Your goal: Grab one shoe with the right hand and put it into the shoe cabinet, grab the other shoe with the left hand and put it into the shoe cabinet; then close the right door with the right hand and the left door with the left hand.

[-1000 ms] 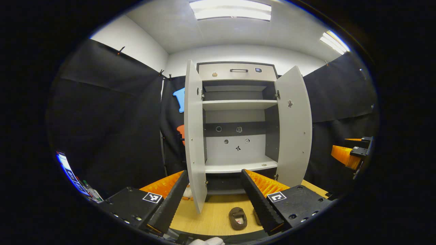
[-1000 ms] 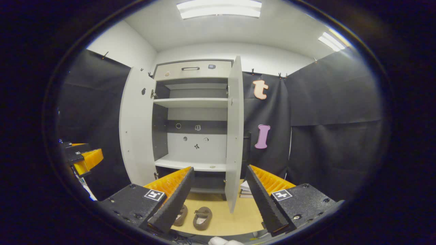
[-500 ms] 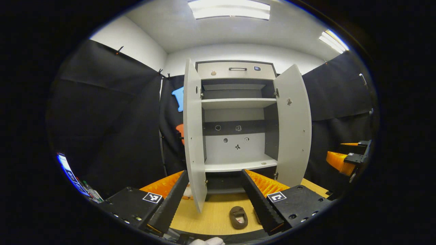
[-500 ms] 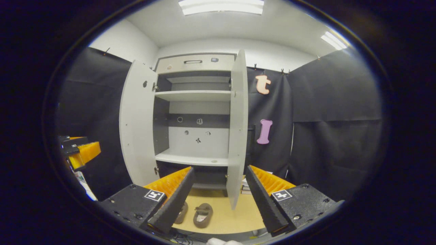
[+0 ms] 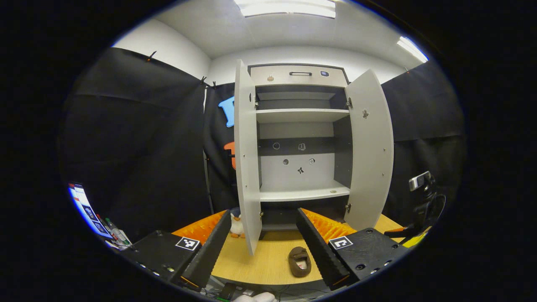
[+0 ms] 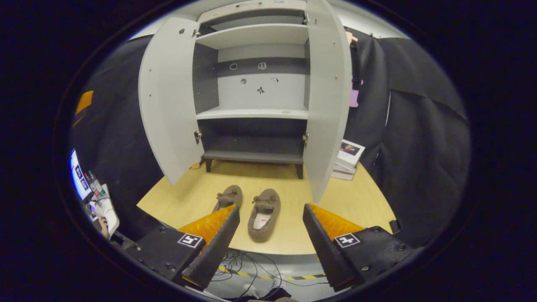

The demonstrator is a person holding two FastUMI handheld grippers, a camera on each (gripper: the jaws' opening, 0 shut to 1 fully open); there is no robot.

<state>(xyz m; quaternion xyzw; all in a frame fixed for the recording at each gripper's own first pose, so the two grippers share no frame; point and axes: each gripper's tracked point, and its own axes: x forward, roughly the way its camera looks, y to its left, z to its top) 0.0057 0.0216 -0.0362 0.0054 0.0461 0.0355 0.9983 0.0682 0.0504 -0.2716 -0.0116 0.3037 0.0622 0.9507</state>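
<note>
- While both doors of the tall grey shoe cabinet (image 6: 251,96) stand wide, we judge the task barely begun: nothing has been stowed and nothing closed.
- At the far left, we see our left tongs (image 5: 260,245) gaping wide and holding nothing, raised above the near edge of the pale wooden table (image 5: 268,264).
- Next, the grey left door (image 6: 165,100) hangs swung out over the table; we would close it last, with the left tongs.
- Moving on, the two brown soft slipper-like shoes lie side by side on the table in front of the cabinet, toes toward it: the left shoe (image 6: 228,197) just beside the right shoe (image 6: 262,214).
- Inside, the white lower shelf (image 6: 251,112) carries no shoe, so both placements remain.
- Further right, our right tongs (image 6: 270,241) are spread wide and empty, tilted down with the right shoe lying between their fingers in the right gripper view, not yet touched; we reckon the first grab is the step in hand.
- Last, the grey right door (image 6: 329,92) also stands open.
</note>
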